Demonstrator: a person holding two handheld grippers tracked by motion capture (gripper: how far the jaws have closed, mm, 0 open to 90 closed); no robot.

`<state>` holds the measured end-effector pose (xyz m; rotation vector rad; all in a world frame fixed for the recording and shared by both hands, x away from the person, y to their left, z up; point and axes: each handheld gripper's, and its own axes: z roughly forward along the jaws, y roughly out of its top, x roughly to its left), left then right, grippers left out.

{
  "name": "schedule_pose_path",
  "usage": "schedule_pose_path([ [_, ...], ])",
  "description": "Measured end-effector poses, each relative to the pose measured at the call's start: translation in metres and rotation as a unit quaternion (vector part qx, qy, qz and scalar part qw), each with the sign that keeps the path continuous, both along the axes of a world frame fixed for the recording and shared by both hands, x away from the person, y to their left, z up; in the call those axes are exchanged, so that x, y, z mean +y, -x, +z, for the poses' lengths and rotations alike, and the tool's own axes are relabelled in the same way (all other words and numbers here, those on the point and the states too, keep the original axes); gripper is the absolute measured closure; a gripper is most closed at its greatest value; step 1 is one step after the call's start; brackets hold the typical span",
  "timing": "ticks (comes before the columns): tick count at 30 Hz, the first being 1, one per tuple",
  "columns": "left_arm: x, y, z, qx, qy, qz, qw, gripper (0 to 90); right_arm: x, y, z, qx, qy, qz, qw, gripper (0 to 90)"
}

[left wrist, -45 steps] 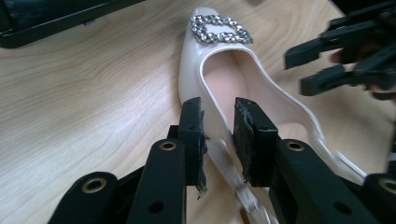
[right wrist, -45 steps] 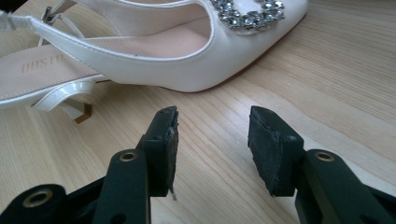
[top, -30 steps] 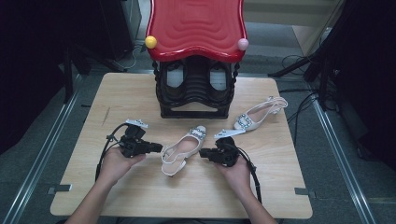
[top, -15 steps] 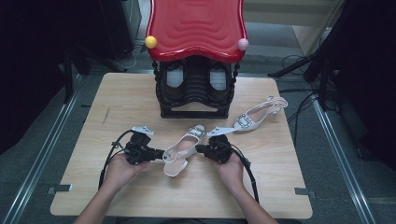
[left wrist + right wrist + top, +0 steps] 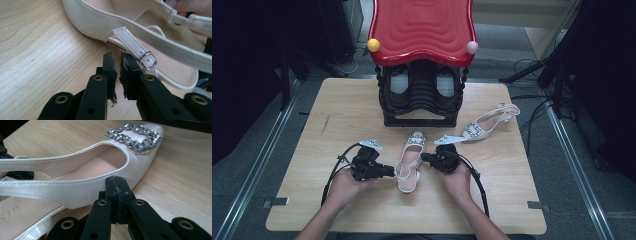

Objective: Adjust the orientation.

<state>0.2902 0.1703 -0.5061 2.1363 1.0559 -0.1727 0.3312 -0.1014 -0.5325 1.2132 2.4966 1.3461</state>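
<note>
**Both tools at the white shoe, one on each side**

Your forearms come in from the near edge of the counter (image 5: 312, 200), and each hand holds a tool against the white slingback shoe (image 5: 409, 162) that lies in front of you, its jewelled toe pointing away towards the rack.

Your left tool (image 5: 391, 172) sits at the heel end of the shoe, on its left side. In the left gripper view (image 5: 118, 65) its jaws stand narrow, with only a thin slit between the pads, and they have just been easing apart a little. Nothing is clamped between them; the tips rest just beside the strap and its small silver buckle (image 5: 148, 60), over the bare wood.

Your right tool (image 5: 426, 158) meets the shoe from the other side, nearer the middle. In the right gripper view (image 5: 116, 185) the jaws are pressed fully together, pad on pad, with their tips right at the shoe's side wall (image 5: 82, 192). No part of the shoe is visibly pinched between them. The sparkling buckle (image 5: 133, 137) on the toe lies beyond.

Farther back and to your right, a second white shoe (image 5: 489, 124) lies well apart on the counter. At the far edge stands the black shoe rack (image 5: 421, 97) under a red wavy top (image 5: 422, 25), with a yellow ball (image 5: 373, 45) and a pink ball (image 5: 472, 47) at its front corners.
</note>
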Motion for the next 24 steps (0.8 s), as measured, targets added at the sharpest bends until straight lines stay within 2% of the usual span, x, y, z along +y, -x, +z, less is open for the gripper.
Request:
schedule_pose_path([
  [3, 0.006, -0.001, 0.003, -0.005, 0.009, 0.009, 0.9999, 79.8, -0.005, -0.003, 0.002, 0.007, -0.003, -0.004, 1.0000, 90.0],
  [7, 0.019, -0.005, 0.008, -0.022, 0.008, 0.025, 0.9994, 76.8, -0.014, -0.004, 0.009, -0.009, 0.004, -0.018, 0.9998, 90.0],
  [10, 0.029, -0.010, 0.011, -0.026, 0.016, 0.038, 0.9988, 74.8, -0.021, -0.003, 0.014, -0.022, 0.012, -0.025, 0.9994, 90.0],
  [15, 0.042, -0.018, 0.015, -0.030, 0.027, 0.054, 0.9977, 72.4, -0.039, -0.003, 0.020, -0.023, 0.007, -0.046, 0.9987, 90.0],
  [17, 0.045, -0.021, 0.016, -0.035, 0.023, 0.057, 0.9975, 71.6, -0.046, -0.004, 0.021, -0.021, 0.004, -0.055, 0.9982, 90.0],
  [19, 0.047, -0.024, 0.016, -0.034, 0.024, 0.060, 0.9973, 70.9, -0.054, -0.004, 0.022, -0.022, 0.002, -0.062, 0.9978, 90.0],
  [23, 0.050, -0.029, 0.016, -0.025, 0.052, 0.063, 0.9963, 70.1, -0.071, -0.004, 0.025, -0.020, -0.009, -0.084, 0.9962, 90.0],
  [24, 0.049, -0.030, 0.017, -0.024, 0.049, 0.062, 0.9966, 70.0, -0.076, -0.005, 0.026, -0.018, -0.017, -0.089, 0.9957, 90.0],
])
